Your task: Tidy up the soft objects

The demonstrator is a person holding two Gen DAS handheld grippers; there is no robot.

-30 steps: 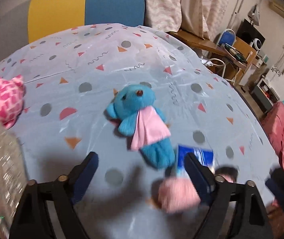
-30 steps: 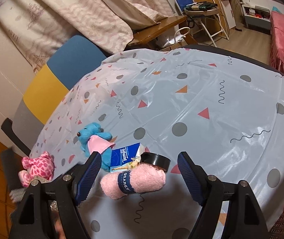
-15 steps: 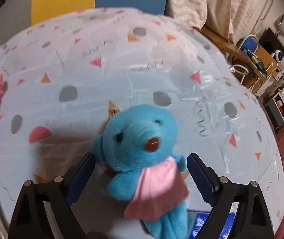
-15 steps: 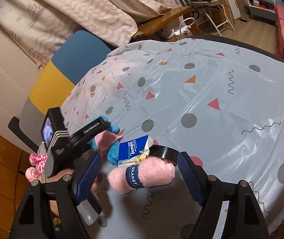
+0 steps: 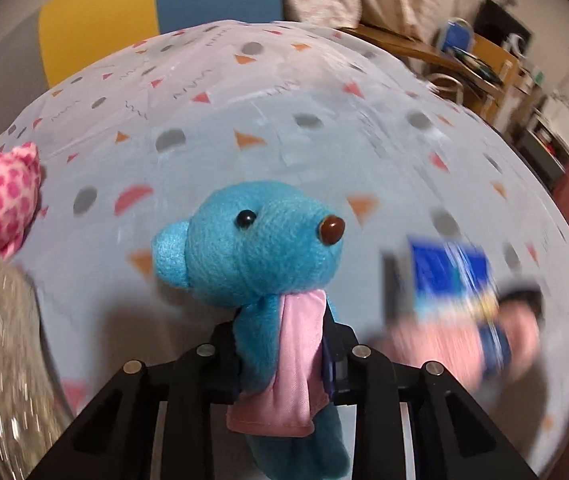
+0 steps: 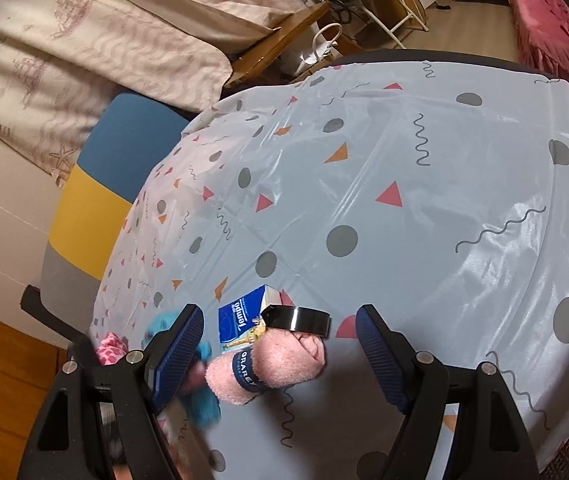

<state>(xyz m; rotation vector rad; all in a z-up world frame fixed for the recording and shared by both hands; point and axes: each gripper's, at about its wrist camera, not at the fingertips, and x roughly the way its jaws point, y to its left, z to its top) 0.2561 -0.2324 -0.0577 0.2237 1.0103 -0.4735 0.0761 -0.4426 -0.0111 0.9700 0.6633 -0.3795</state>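
Left gripper (image 5: 284, 360) is clamped narrow on the blue bear (image 5: 260, 256), pinching it at the torso through its pink scarf, with the head sticking up and forward past the fingertips and the legs hanging below; the bear looks lifted off the table (image 5: 324, 152), though that is a judgement from the blurred background. Right gripper (image 6: 280, 352) hovers wide and holds nothing, and the pink towel roll (image 6: 268, 368) lies on the table directly between its fingers, long axis running across the gap, so this hand is the nearer one for it. Touching the roll on its far side are a blue tissue pack (image 6: 244, 316) and a black tape ring (image 6: 300, 318). A pink spotted plush (image 5: 0, 200) sits well apart at the table's left edge, near something glittery and blurred.
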